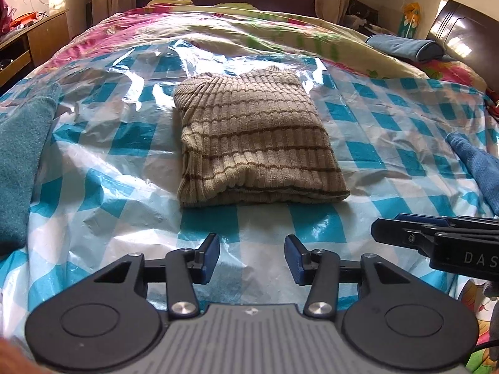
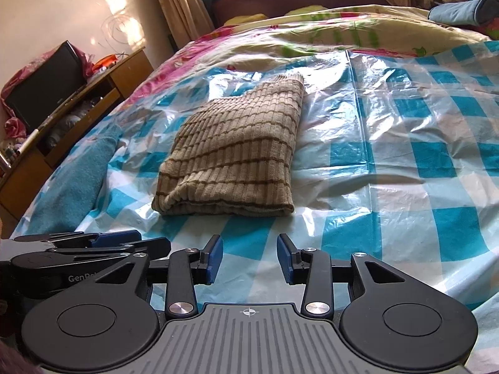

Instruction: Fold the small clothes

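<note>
On the bed, from the left wrist camera, the folded striped sweater [image 1: 259, 137] is lying in the middle of a blue-and-white checked plastic sheet [image 1: 389, 143], well ahead of the left gripper [image 1: 252, 257]. Its jaws are standing wide apart with nothing between them, hovering over the plastic. The right gripper [image 1: 436, 237] is poking in from the right edge side-on, so I can't tell its jaws from here. A teal garment [image 1: 21, 162] is lying off to the left, and a blue cloth [image 1: 477, 162] is sitting at the right edge. Further back a floral quilt [image 1: 249, 34] is covering the bed, with a blue bolster pillow [image 1: 405, 46] resting on it.

Over on the right wrist camera, the right gripper [image 2: 249, 257] is showing jaws wide and empty, just short of the sweater's [image 2: 234, 152] near folded edge. The left gripper [image 2: 93, 243] is sitting just beside it on the left. Beside the bed a wooden desk [image 2: 124, 71] is carrying a black box-like thing [image 2: 46, 87] and clutter; curtains [image 2: 174, 3] are hanging behind.
</note>
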Available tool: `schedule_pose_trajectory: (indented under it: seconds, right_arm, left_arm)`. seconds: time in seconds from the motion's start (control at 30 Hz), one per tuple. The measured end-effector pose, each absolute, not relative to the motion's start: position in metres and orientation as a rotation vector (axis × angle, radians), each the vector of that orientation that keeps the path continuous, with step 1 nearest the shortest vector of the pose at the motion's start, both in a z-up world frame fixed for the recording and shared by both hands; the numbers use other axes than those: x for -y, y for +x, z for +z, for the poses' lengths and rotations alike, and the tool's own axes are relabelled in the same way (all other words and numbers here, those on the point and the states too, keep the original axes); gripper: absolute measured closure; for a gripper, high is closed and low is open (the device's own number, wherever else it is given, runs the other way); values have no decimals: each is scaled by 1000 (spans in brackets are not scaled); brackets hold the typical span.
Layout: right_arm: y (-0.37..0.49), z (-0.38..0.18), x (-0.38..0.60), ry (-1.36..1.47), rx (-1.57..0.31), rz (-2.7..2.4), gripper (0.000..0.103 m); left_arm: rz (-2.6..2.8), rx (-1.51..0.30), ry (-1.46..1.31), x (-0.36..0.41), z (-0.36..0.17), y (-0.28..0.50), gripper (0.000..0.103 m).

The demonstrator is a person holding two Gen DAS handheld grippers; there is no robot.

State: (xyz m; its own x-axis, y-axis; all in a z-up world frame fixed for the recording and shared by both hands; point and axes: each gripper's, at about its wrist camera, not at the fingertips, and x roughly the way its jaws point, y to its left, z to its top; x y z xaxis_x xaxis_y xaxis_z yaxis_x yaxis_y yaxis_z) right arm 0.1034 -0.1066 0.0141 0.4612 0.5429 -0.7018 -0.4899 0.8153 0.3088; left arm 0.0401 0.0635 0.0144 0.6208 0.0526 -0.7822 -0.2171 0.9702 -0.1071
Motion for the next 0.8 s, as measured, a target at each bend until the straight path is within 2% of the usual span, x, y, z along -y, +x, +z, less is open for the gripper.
schedule_pose_trajectory:
  seconds: [0.23,0.4,0.7,0.8]
  right_arm:
    - [101,11,107,57,-896,629,65]
    - [100,6,106,50,-909,622,65]
    - [96,1,105,33,-916,606,64]
    - [95,0,105,24,-916,603,60]
  left_arm:
    - [185,-917,-196,-64,8,39,50]
    - [208,-930,-175,-61,5,38,38]
    - [217,-941,-184,-57,4,36,29]
    - [221,-944,-191,-56,3,35,27]
